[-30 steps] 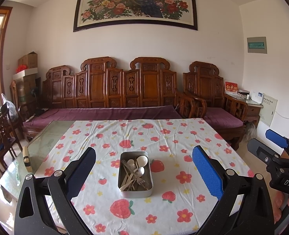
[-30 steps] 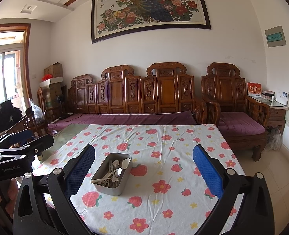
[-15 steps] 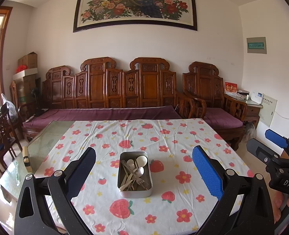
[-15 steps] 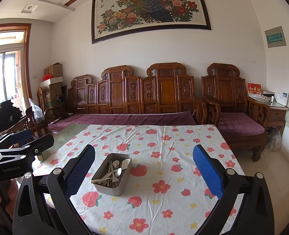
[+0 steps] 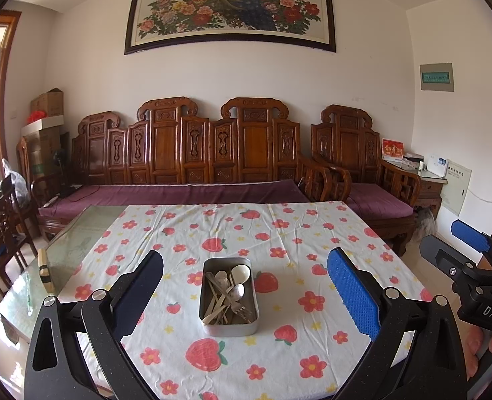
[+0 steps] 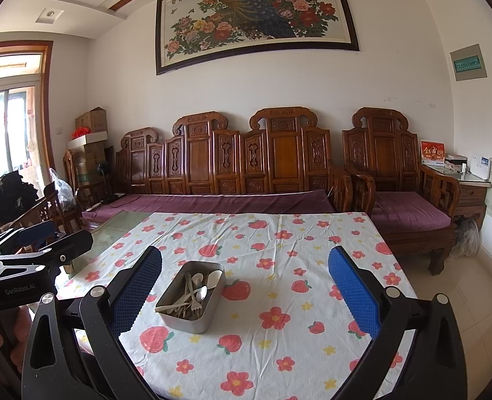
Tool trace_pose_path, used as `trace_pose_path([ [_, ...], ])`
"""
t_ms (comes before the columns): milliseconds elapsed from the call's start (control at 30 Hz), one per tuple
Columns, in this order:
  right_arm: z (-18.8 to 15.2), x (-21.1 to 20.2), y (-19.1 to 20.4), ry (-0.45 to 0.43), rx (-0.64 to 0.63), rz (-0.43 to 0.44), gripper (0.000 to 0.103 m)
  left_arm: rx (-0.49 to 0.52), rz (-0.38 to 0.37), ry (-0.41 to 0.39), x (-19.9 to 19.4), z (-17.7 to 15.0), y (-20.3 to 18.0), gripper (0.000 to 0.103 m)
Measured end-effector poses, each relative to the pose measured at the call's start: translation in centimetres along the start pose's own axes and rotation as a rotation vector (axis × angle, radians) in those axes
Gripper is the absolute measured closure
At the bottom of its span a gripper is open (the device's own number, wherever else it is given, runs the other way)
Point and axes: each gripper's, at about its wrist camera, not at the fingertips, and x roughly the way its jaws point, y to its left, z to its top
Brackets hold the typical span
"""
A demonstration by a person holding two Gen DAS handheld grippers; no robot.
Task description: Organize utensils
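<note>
Both views show one rectangular metal tin (image 5: 228, 296) on the strawberry-print tablecloth (image 5: 279, 233). From the left wrist, the left gripper (image 5: 245, 295) hangs wide-jawed and empty, framing the tin, where mixed spoons and forks (image 5: 227, 295) lie jumbled. From the right wrist, the right gripper (image 6: 245, 295) is likewise spread and empty, the tin (image 6: 191, 295) left of centre; whether sorting is ahead or finished is unclear.

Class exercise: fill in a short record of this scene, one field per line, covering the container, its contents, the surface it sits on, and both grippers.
container: metal tin, open-topped, upright
contents: utensils heaped loosely, metal spoons and a fork with pale ones
surface: tablecloth with a strawberry and flower print
left gripper: open, empty, short of the tin
right gripper: open, empty, tin towards its left finger
background: carved wooden bench
</note>
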Motion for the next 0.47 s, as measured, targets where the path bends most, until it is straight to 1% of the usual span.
trace_pose_path([
  [467,-0.19,0.04,0.16,-0.001,-0.004,-0.005,0.002,0.003,0.002,-0.003,-0.18,0.34,-0.61,0.008],
])
